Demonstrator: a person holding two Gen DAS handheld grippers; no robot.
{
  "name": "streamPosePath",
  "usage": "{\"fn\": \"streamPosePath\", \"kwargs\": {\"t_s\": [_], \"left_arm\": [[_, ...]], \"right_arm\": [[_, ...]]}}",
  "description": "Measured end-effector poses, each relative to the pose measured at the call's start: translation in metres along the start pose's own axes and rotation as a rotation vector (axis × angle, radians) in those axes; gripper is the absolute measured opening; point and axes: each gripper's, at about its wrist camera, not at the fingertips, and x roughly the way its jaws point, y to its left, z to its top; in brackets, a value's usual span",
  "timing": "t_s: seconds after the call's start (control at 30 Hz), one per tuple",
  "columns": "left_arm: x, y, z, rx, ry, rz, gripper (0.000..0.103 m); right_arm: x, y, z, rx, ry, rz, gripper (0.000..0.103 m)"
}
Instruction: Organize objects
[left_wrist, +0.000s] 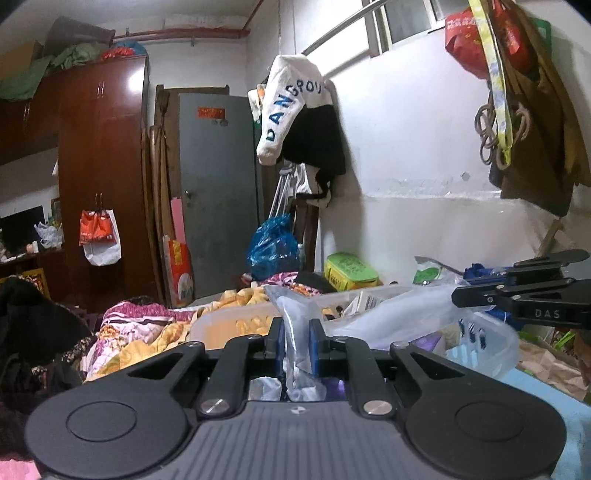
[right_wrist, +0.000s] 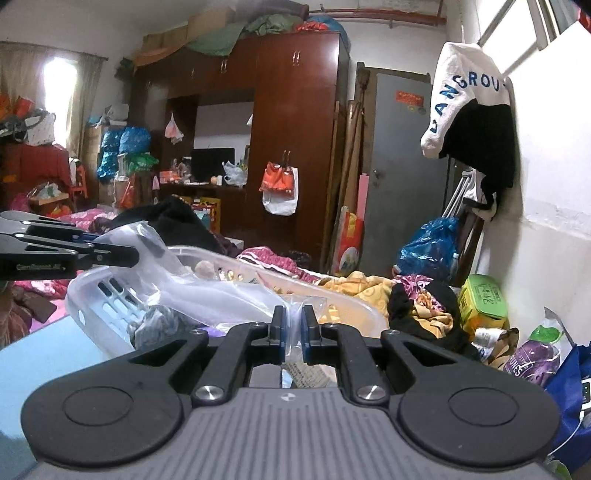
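Both grippers pinch one clear plastic bag (left_wrist: 388, 314) over the white basket (right_wrist: 110, 295): left gripper (left_wrist: 297, 345) at one end, right gripper (right_wrist: 291, 332) at the other; rumpled bedding (left_wrist: 147, 328) crowds behind; wardrobe (right_wrist: 295, 129) beyond.

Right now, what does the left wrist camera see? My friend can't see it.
The left claw is shut on a clear plastic bag, with the right claw pinching its other end. A white basket sits behind, in a cluttered bedroom.

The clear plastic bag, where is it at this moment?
The clear plastic bag is stretched between both grippers, over the white basket: the left gripper pinches one end, the right gripper the other.
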Motion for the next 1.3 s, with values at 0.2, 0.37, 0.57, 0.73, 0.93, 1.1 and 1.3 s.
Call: {"fn": "streamPosePath", "kwargs": {"t_s": [0.2, 0.37, 0.57, 0.73, 0.93, 1.1, 1.3], "left_arm": [[-0.003, -0.003, -0.002, 0.035, -0.039, 0.081, 0.048], [-0.019, 0.002, 0.004, 0.012, -0.078, 0.106, 0.069], [-0.028, -0.007, 0.004, 0.039, -0.069, 0.105, 0.074], [-0.038, -0.017, 0.006, 0.05, -0.072, 0.102, 0.083], [-0.058, -0.029, 0.002, -0.018, -0.038, 0.026, 0.099], [-0.079, -0.051, -0.012, -0.013, -0.011, 0.01, 0.1], [-0.126, -0.069, -0.026, -0.041, -0.032, 0.017, 0.099]], "right_arm": [[0.003, -0.01, 0.004, 0.014, 0.007, 0.005, 0.038], [-0.004, -0.017, 0.008, 0.048, -0.013, -0.006, 0.054], [-0.015, -0.02, 0.011, 0.082, -0.052, 0.007, 0.078], [-0.031, -0.023, 0.013, 0.101, -0.102, 0.03, 0.103], [-0.057, -0.021, 0.014, 0.135, -0.109, 0.036, 0.103], [-0.07, 0.001, 0.002, 0.153, -0.079, -0.113, 0.103], [-0.074, 0.009, -0.006, 0.255, 0.039, 0.006, 0.103]]}}
